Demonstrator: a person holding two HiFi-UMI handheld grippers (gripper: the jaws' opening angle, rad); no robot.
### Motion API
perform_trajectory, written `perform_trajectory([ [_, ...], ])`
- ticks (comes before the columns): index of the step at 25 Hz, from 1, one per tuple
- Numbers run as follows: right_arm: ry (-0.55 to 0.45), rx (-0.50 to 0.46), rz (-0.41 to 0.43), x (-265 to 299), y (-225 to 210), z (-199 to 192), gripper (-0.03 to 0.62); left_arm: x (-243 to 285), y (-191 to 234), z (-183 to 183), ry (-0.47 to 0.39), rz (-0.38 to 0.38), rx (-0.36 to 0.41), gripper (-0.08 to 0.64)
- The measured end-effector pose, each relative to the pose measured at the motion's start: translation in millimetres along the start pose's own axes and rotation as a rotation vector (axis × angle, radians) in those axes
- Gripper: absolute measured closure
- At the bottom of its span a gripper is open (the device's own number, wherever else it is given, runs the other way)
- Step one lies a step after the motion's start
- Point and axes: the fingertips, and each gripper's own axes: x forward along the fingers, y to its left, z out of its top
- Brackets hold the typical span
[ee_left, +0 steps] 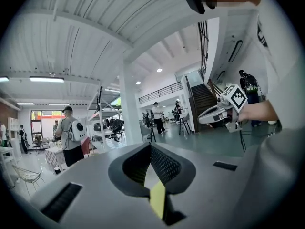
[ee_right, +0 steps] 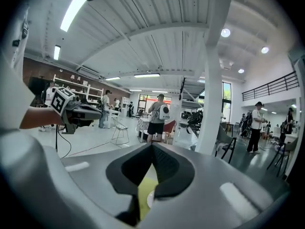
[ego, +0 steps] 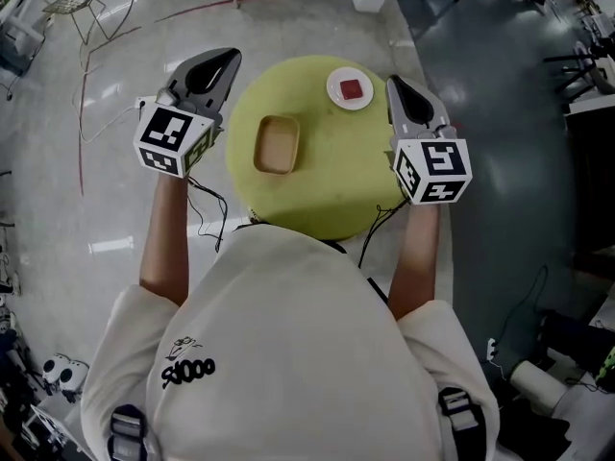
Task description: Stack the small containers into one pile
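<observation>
Held level either side of table (ego: 327, 195) — left gripper (ego: 227, 62), right gripper (ego: 396, 85) — jaws pressed together, nothing between; forearms stretched forward.

Bright ceiling strip lights (ee_right: 76, 8) glare on the floor (ego: 110, 246); fisheye warps edges.

**Large open workshop hall.** A ribbed white ceiling (ee_right: 157, 27) with strip lights (ee_left: 46, 79), a white column (ee_left: 131, 109), a staircase (ee_left: 202, 98) rising to a railed gallery (ee_right: 274, 90), a polished grey floor (ego: 106, 229), far wall shelves (ee_right: 78, 87), a wire chair (ego: 82, 3) and standing people (ee_right: 157, 116) identify it.
</observation>
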Motion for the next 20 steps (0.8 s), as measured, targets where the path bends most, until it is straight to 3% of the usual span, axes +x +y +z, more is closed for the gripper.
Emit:
perform_trajectory([
  [9, -0.139, -0.107, -0.014, -36, 1, 67, 0.581, -15, -21, 69, -0.121, 0.001, 0.131, 0.554],
  [20, -0.147, -0.152, 0.020, -43, 13, 79, 0.581, -23, -29, 93, -0.176, 0.000, 0.174, 0.554],
])
